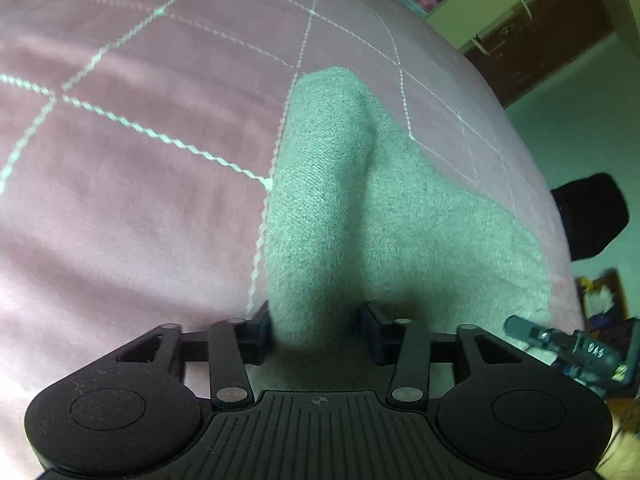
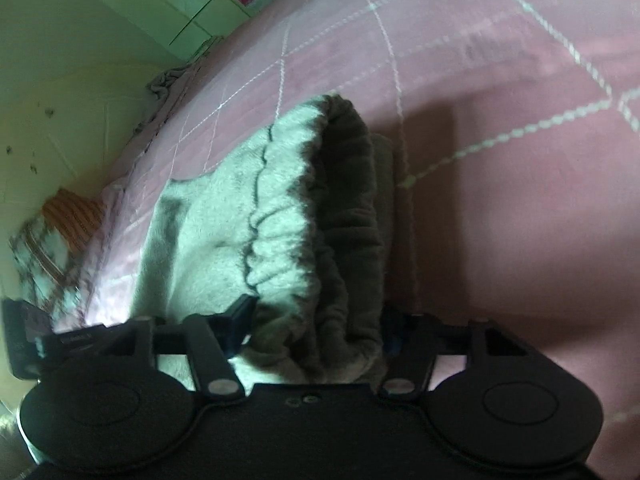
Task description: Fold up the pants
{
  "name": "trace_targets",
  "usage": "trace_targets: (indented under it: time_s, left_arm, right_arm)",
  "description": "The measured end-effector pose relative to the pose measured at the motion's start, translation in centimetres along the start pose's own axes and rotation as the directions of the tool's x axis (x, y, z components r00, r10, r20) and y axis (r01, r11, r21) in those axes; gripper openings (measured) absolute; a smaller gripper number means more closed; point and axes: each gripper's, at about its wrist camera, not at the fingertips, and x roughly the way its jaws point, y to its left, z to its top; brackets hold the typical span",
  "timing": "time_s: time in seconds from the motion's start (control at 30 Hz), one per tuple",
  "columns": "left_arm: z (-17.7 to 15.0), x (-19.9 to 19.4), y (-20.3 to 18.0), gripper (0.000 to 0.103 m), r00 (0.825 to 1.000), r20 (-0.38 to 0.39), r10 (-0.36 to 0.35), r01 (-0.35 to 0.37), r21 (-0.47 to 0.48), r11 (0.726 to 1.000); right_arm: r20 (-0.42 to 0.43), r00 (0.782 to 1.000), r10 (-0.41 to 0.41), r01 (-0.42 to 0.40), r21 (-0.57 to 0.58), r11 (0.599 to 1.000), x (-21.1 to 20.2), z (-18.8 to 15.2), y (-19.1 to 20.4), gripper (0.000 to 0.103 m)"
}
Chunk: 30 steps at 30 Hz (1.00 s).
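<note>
Light grey fleece pants (image 1: 340, 208) lie on a pink quilted bedspread (image 1: 140, 140). In the left wrist view my left gripper (image 1: 316, 328) has its fingers closed around a raised fold of the pants. The right gripper (image 1: 560, 344) shows at the right edge of that view, touching the same cloth. In the right wrist view my right gripper (image 2: 316, 328) is shut on the gathered elastic waistband (image 2: 280, 216) of the pants (image 2: 208, 216), which bunches up between the fingers.
The bedspread (image 2: 500, 160) has white stitched lines. Its edge curves off toward a green wall (image 2: 60, 60) and cupboards (image 1: 520, 12). A dark object (image 1: 588, 216) sits beyond the bed. Patterned cloth (image 2: 48, 232) lies by the bed's side.
</note>
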Motion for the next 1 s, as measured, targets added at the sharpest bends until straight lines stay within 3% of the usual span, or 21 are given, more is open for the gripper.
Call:
trace_targets:
  time_s: [0.13,0.2,0.27,0.33,0.5,0.77,1.0]
  left_arm:
    - [-0.1,0.8,-0.9,0.050,1.000,0.017,0.002,-0.002,0.037,0.999]
    - [-0.3,0.4,-1.1,0.037,0.999,0.031,0.011,-0.012,0.022,1.000]
    - [-0.7,-0.4,-1.9,0.030,0.998,0.060,0.032,-0.034,0.037,0.999]
    - [-0.9,-1.1,-3.0,0.023,0.995,0.090,0.045,-0.051,0.065,0.997]
    - [-0.1,-3.6,-5.1,0.022,0.987,0.159,-0.010,-0.002,0.073,0.997]
    - [5.5,-7.3,-8.8,0.022,0.954,0.293,-0.063,0.026,0.129,0.991]
    - [11.5,-5.1,-9.6,0.022,0.937,0.347,0.041,-0.111,0.185,0.976]
  right_arm:
    - [0.025,1.000,-0.004,0.005,-0.031,1.000,1.3,0.3,0.7,0.074]
    - [0.035,0.999,-0.015,0.017,-0.049,0.999,1.5,0.2,1.1,0.072]
    - [0.040,0.999,-0.029,0.031,-0.055,0.998,1.2,-0.1,1.2,0.056]
    - [0.041,0.999,-0.007,0.009,-0.045,0.999,0.5,-0.3,1.7,0.050]
    - [0.091,0.994,0.058,-0.055,-0.041,0.998,-1.4,-0.1,3.8,0.046]
    - [0.187,0.966,0.177,-0.150,-0.151,0.977,-4.7,4.1,9.1,0.045]
    - [0.243,0.949,0.202,-0.169,-0.152,0.974,-3.3,9.4,9.4,0.045]
